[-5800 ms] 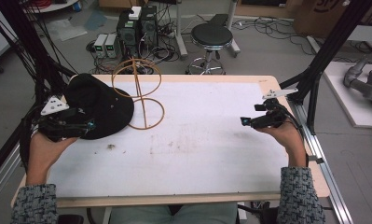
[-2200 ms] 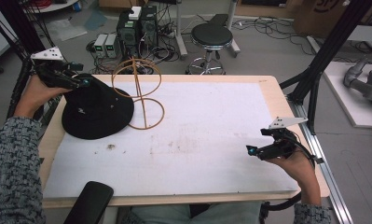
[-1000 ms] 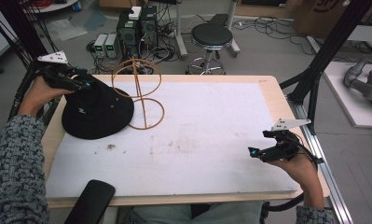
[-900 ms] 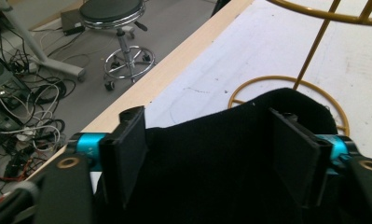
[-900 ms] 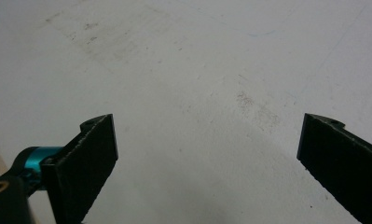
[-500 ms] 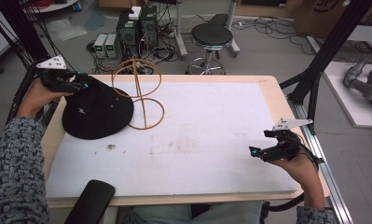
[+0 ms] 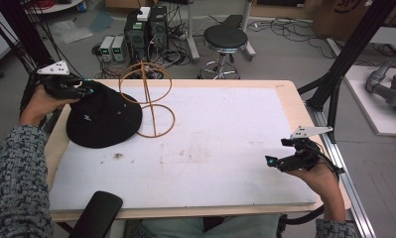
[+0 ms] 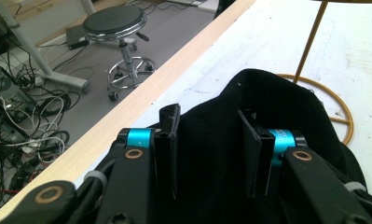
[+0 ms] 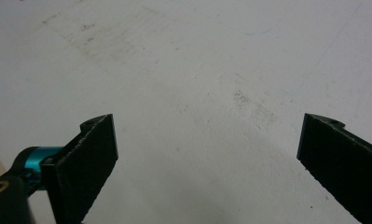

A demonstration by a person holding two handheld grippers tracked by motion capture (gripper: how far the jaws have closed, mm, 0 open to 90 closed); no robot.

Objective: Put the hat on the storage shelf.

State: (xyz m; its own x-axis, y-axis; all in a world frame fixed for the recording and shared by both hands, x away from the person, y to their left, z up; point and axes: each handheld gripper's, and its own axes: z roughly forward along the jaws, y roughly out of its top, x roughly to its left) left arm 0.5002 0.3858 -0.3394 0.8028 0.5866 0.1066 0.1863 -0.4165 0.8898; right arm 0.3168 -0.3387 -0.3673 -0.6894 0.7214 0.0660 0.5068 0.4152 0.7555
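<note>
The left gripper (image 8: 207, 154) straddles the black hat's (image 7: 103, 119) brim with its jaws parted, not yet pinching. It should bite deep on the fabric, clear of the wire stand (image 7: 148, 101). The right gripper (image 9: 207, 163) hangs wide apart over the tabletop (image 7: 225, 144).

The left claw (image 7: 86, 90) meets the black hat (image 7: 104, 120) beside the wire stand (image 7: 147, 101).

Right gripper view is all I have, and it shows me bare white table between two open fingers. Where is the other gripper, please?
Observer: The left gripper is at the far left corner of the table, at a black hat.
Operator: Does it hold the hat?
Observer: Its fingers stand on either side of a fold of the hat. Whether they pinch it, I cannot tell.
Operator: Is anything close to the hat?
Observer: Yes, a gold wire stand made of rings on a thin pole stands just beside it.
</note>
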